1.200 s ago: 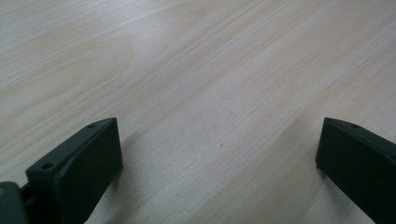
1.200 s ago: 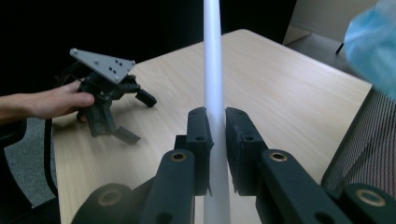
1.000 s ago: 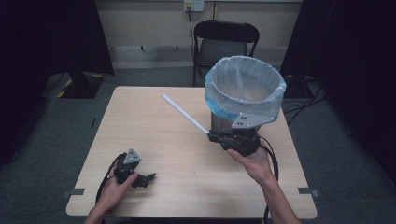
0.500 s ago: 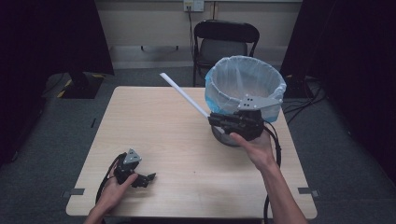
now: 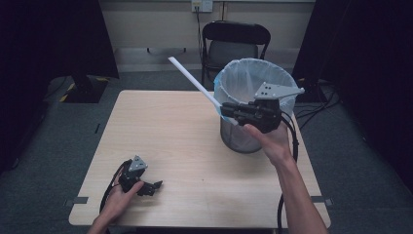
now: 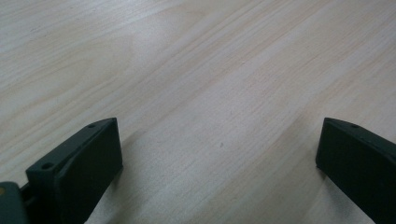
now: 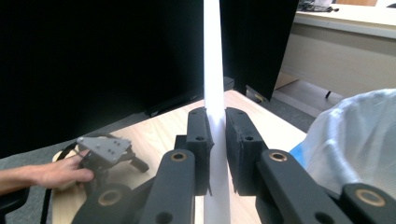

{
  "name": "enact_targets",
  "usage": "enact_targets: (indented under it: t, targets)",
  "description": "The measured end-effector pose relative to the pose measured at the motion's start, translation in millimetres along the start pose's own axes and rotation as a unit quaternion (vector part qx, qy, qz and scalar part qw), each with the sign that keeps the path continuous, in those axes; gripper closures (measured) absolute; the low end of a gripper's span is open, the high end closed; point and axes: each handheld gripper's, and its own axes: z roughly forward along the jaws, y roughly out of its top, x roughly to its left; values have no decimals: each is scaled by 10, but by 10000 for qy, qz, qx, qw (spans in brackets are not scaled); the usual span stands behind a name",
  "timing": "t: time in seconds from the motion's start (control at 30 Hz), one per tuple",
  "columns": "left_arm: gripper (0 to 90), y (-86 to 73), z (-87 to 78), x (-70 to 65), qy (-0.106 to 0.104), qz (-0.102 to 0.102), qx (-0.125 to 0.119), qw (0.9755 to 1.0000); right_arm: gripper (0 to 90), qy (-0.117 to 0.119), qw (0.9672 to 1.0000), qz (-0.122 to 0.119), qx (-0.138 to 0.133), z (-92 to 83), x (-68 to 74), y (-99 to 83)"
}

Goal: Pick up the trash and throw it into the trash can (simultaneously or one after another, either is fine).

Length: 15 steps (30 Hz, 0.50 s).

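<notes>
A long white stick slants up and to the left above the table, with my right gripper shut on its lower end. In the right gripper view the white stick rises straight up between the two black jaws of my right gripper. This gripper is raised beside the rim of a wire bin lined with a pale blue bag. My left gripper rests on the table's near left part, held by a hand. Its jaws stand wide apart in the left gripper view, with bare wood between them.
The light wooden table carries the bin at its right side. A black folding chair stands behind the table. Dark curtains hang at both sides. Black cables trail from each gripper.
My right gripper has risen from the table beside the bin's foot to rim height, carrying the white stick up with it. The left gripper has stayed still.
</notes>
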Motion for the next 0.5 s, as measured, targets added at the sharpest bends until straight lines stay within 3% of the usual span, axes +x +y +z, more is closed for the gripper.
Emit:
enact_targets:
  t: [0.5]
  targets:
    - [0,0,0,0,1,1,0,10000,810,-239,9996,-44,-120,-85,-210,229]
